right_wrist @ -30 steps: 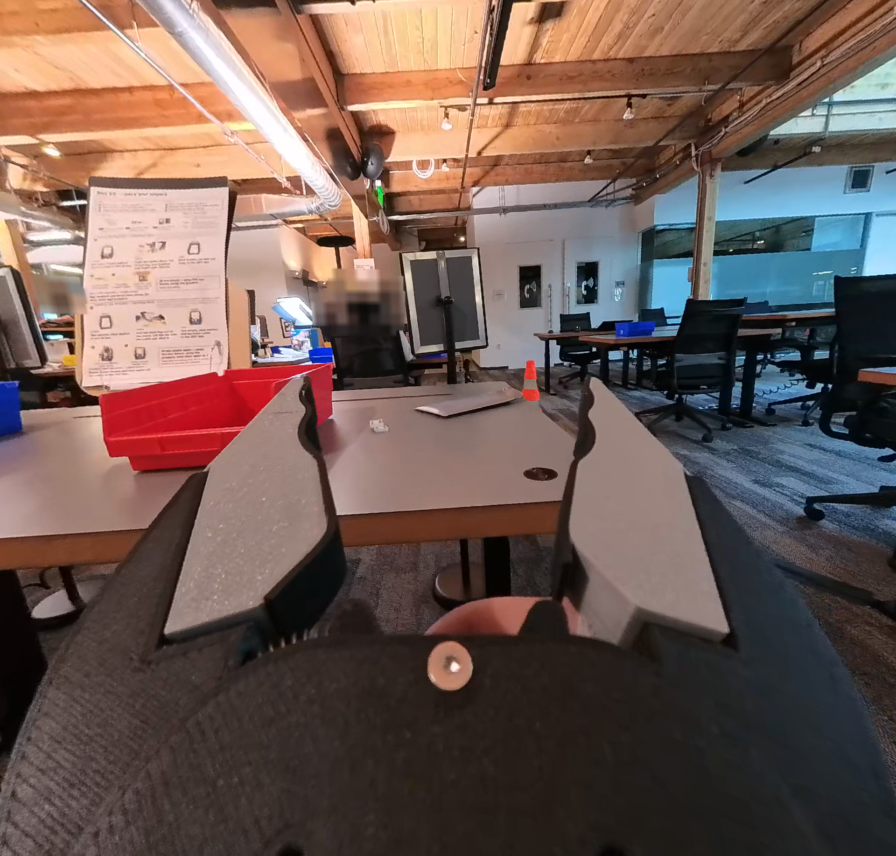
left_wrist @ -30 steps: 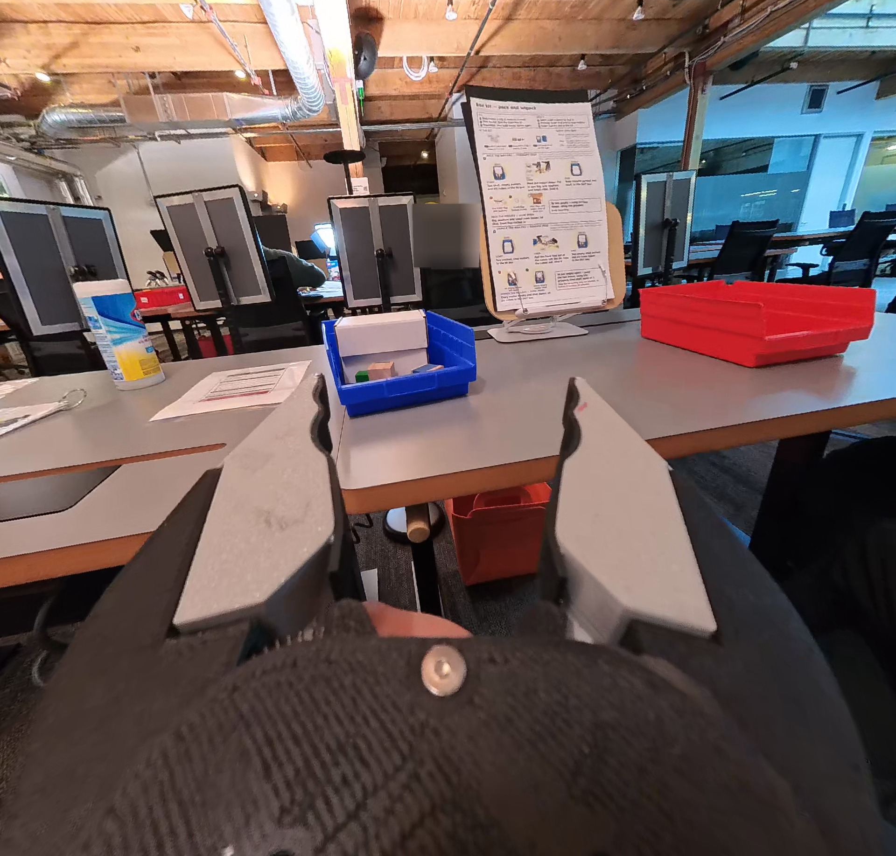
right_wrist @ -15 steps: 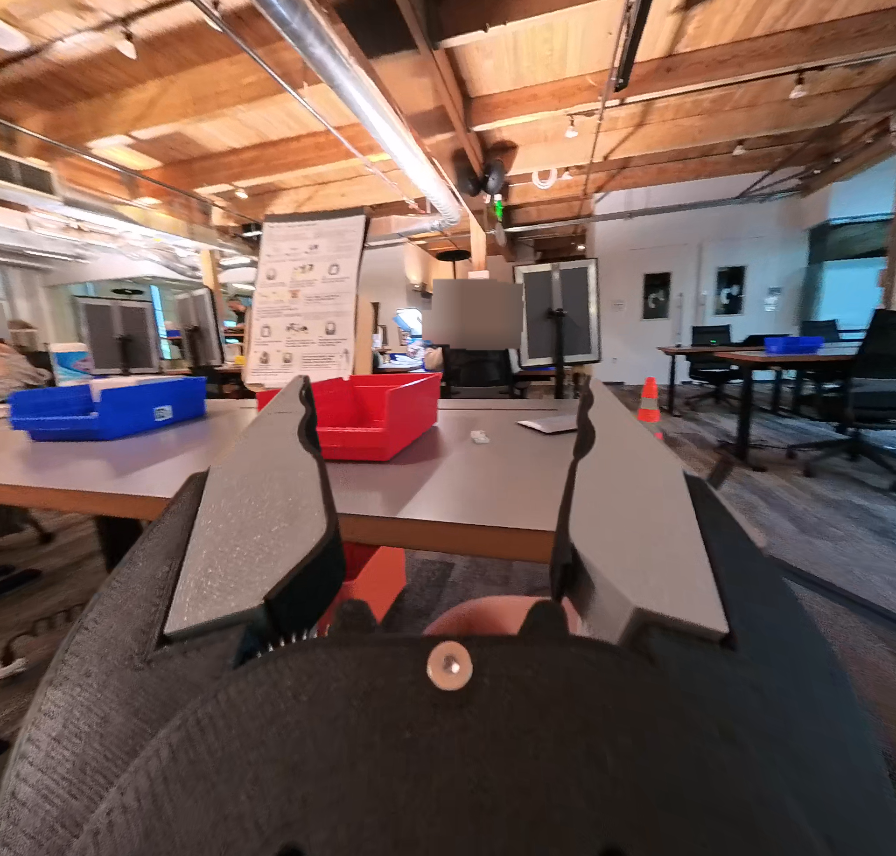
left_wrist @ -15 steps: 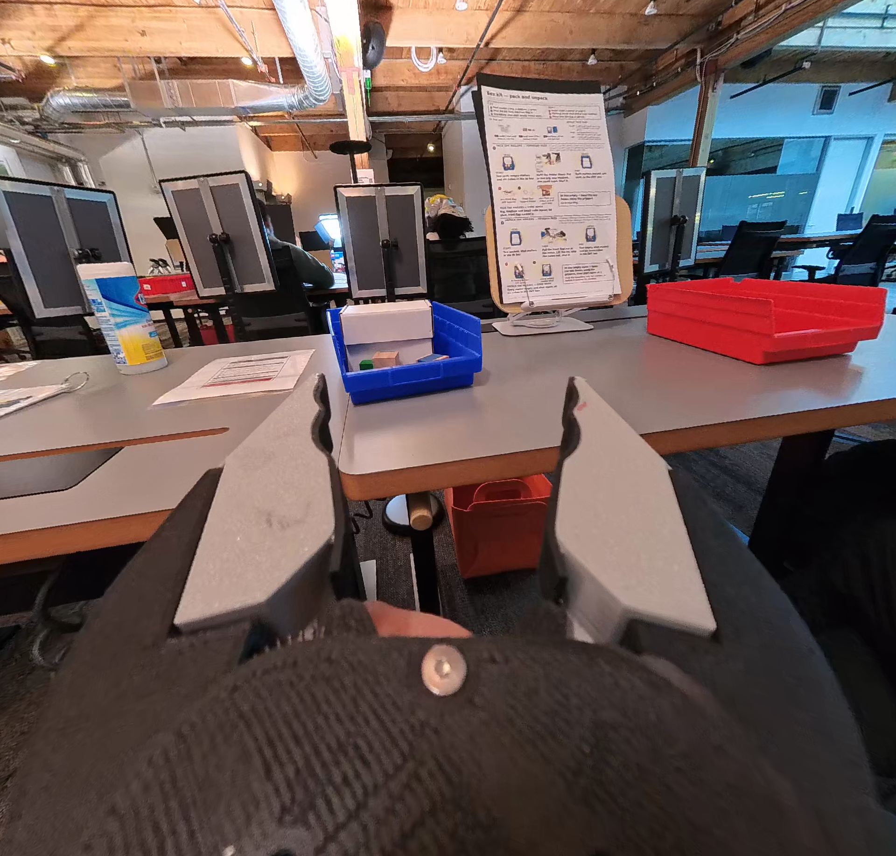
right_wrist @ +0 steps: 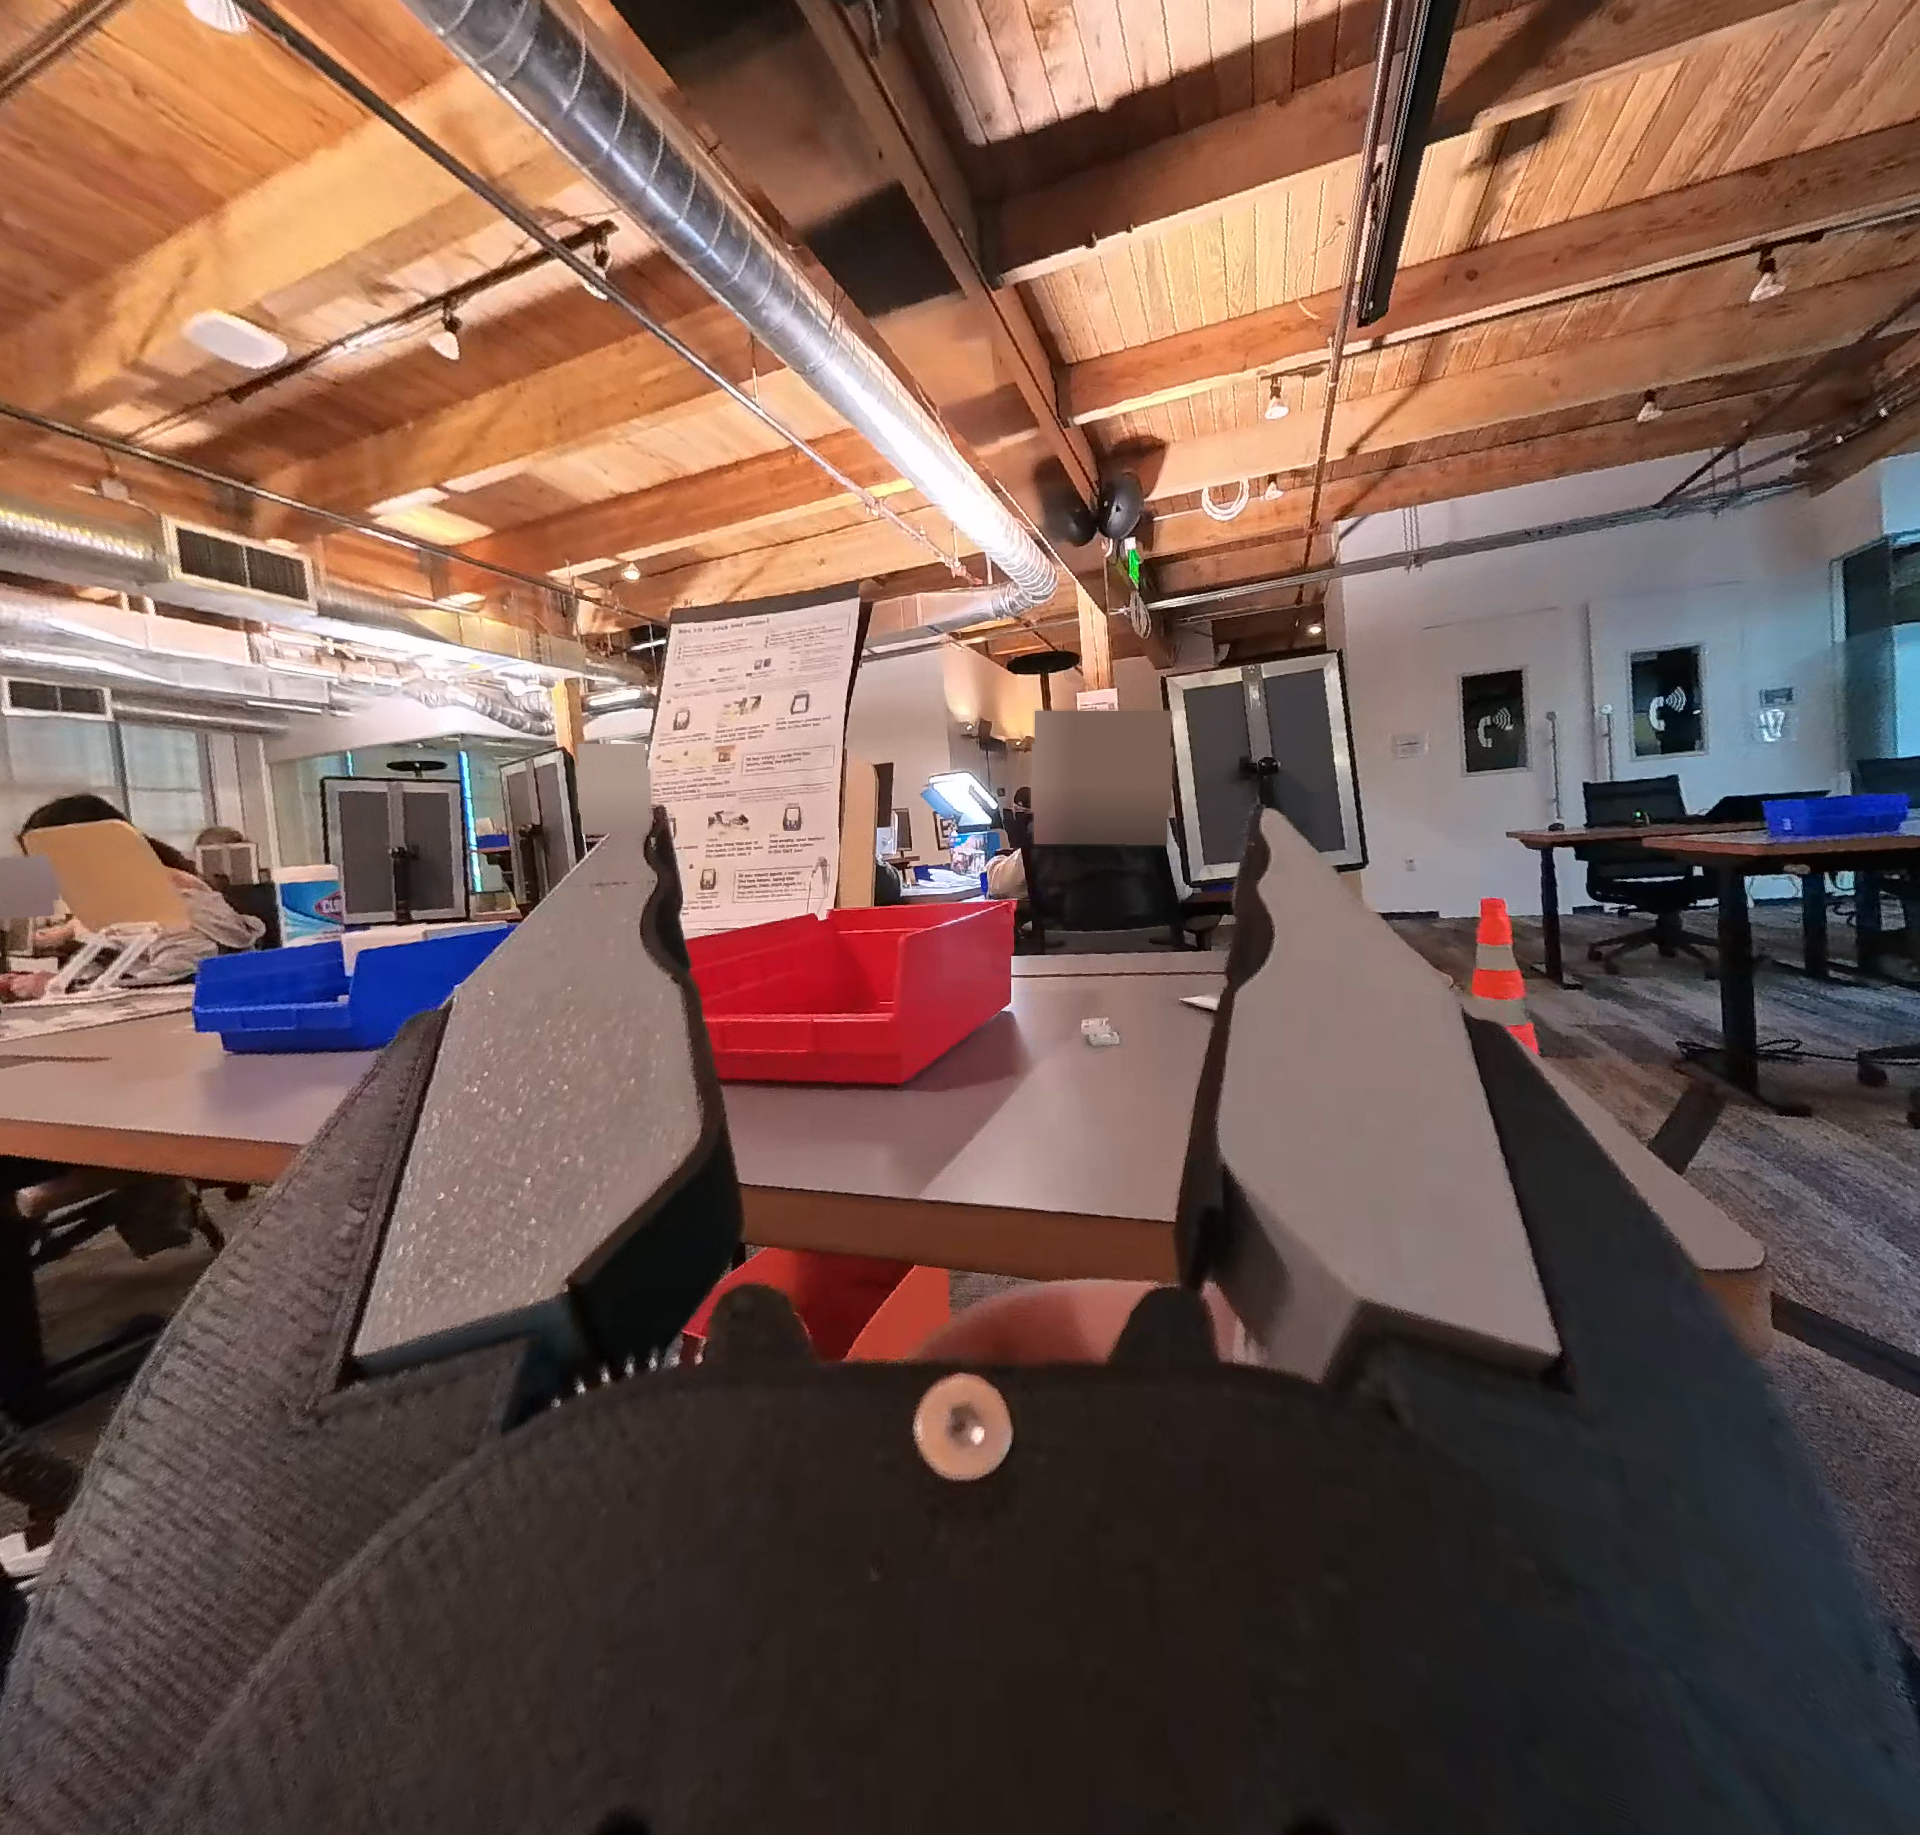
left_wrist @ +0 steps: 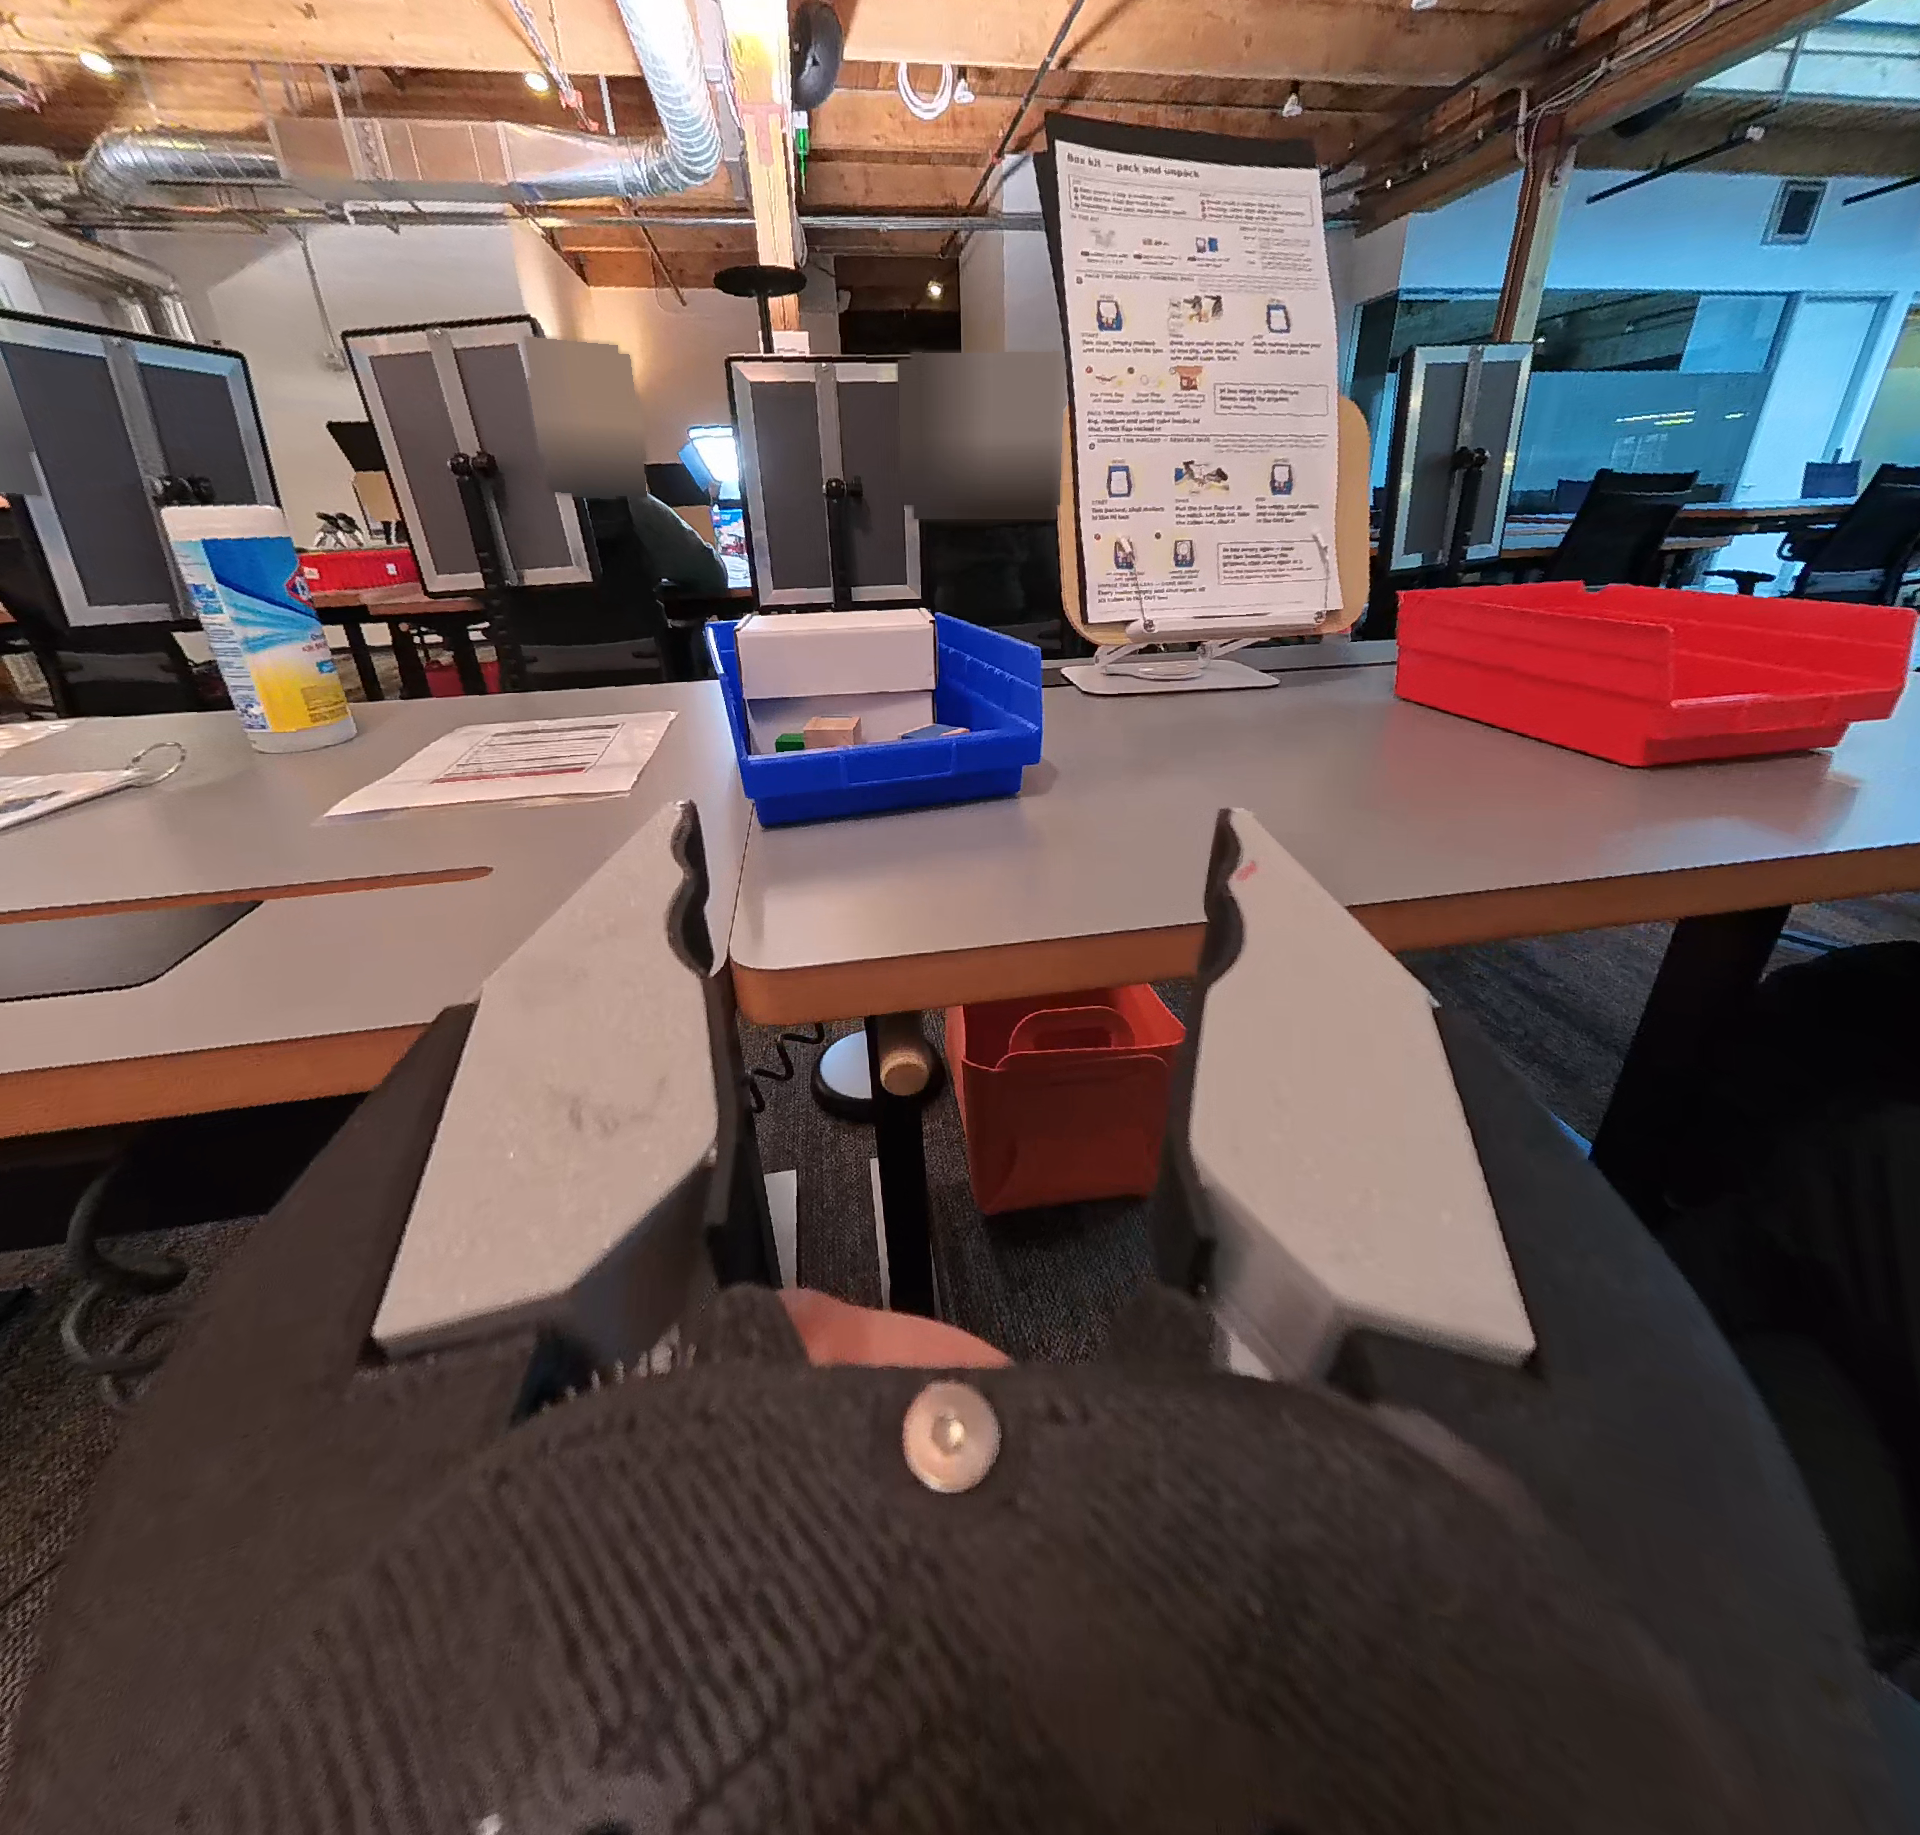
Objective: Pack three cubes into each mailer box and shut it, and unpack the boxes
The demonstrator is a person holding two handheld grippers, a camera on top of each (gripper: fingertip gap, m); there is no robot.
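Observation:
A blue bin (left_wrist: 894,772) stands on the grey table (left_wrist: 1195,840), straight ahead in the left wrist view. It holds a white mailer box (left_wrist: 836,653) and small cubes: a green one (left_wrist: 790,743), a wooden one (left_wrist: 833,731) and a blue one (left_wrist: 932,733). A red bin (left_wrist: 1642,679) stands at the right; its inside is hidden. My left gripper (left_wrist: 954,835) is open and empty, in front of the table's near edge. My right gripper (right_wrist: 956,855) is open and empty, off the table, pointing at the red bin (right_wrist: 862,985). The blue bin (right_wrist: 322,996) shows at its left.
An instruction sheet on a stand (left_wrist: 1195,414) stands behind the bins. A wipes canister (left_wrist: 260,632) and a paper sheet (left_wrist: 509,762) lie at the left. An orange bag (left_wrist: 1060,1099) sits under the table. A traffic cone (right_wrist: 1496,964) and office chairs stand at the right. About 95 centimetres separates my left fingertips from my right.
The right gripper has swung left and tilted up, so the red and blue bins came into its view. The left gripper has risen slightly and moved nearer the table. Both stay open.

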